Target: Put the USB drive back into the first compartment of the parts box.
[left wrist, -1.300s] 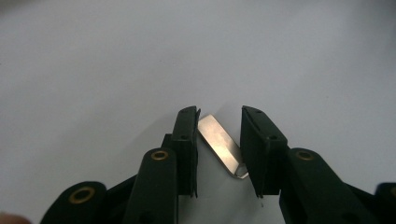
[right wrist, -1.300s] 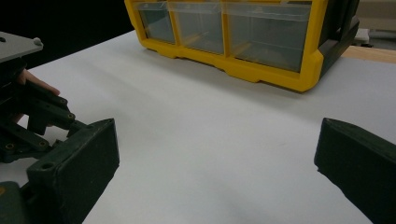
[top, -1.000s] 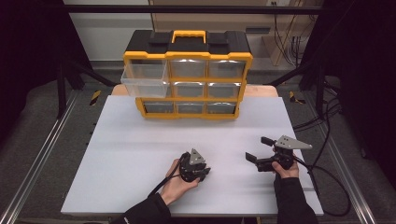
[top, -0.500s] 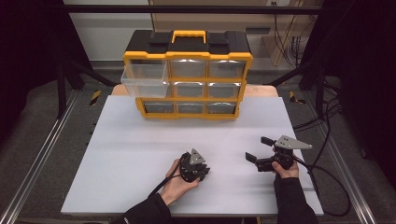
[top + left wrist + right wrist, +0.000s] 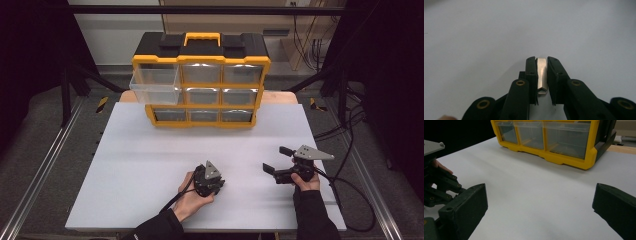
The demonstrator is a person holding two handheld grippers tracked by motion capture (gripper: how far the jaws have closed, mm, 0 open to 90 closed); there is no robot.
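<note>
Your left gripper (image 5: 209, 181) pointed down at the white table (image 5: 130, 165), near its front edge and about midway along it. Its jaws had just been closing, and in the left gripper view they stood narrow, clamped on a small silvery metal clip (image 5: 541, 75) held upright between the pads against the tabletop. Your right gripper (image 5: 280, 162) lay level nearer the front right corner, its jaws spread wide with nothing between them. The yellow drawer cabinet (image 5: 200, 80) stood at the back edge, its top left drawer (image 5: 152, 85) pulled out.
</note>
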